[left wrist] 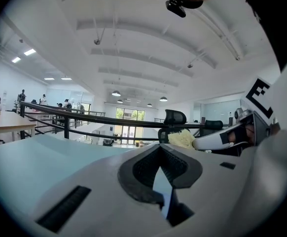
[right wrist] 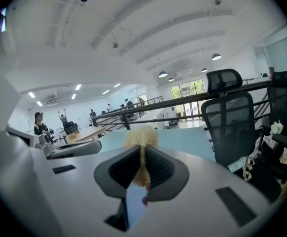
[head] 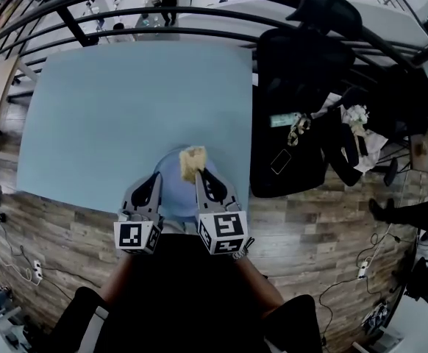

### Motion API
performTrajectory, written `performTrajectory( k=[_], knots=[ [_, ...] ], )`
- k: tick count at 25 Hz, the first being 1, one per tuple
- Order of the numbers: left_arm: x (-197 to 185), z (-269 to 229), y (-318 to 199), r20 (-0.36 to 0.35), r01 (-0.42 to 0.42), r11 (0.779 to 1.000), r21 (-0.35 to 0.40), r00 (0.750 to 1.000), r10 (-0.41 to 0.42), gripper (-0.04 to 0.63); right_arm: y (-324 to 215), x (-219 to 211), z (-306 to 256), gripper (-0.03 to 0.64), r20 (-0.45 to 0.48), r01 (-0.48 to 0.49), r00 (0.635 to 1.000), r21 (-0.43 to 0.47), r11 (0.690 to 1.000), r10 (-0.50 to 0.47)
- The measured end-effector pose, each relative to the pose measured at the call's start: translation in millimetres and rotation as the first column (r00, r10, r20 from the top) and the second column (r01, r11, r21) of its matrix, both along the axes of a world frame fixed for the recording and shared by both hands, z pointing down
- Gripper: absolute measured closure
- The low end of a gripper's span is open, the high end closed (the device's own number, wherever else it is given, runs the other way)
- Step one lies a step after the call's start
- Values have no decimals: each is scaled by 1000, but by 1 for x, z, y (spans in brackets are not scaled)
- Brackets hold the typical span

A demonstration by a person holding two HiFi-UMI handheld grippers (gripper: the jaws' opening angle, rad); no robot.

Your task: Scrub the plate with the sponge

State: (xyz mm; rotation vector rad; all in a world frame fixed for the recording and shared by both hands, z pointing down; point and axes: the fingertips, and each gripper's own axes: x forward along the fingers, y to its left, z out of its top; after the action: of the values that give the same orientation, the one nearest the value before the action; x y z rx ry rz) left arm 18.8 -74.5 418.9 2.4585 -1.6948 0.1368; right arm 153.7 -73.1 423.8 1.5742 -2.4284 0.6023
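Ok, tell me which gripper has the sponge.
The right gripper: the yellow sponge is pinched between its jaws. The left gripper carries no sponge.

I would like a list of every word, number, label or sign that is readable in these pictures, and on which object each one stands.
No text in any view can be read.
Left marker cube: only a black-and-white square pattern, no letters or numbers.
Right marker cube: the same, a pattern only.
Greenish tag on the black chair: any print is too small to read.
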Motion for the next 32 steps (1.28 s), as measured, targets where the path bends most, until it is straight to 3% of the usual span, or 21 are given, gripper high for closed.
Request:
performTrajectory(
  k=[8,16,32],
  knots=[
    [6,-26,9,-40,-4,999,44,999,6,594,12,3,-58,581,31,-14,999,158,987,9],
    [6,-55,1,-77,12,994,112,997,-3,594,15,8,-100,581,51,-42,998,291,956,29],
    [10,-65,1,-89,20,988,156,996,-6,594,18,12,-113,581,43,-48,998,352,935,35]
  ],
)
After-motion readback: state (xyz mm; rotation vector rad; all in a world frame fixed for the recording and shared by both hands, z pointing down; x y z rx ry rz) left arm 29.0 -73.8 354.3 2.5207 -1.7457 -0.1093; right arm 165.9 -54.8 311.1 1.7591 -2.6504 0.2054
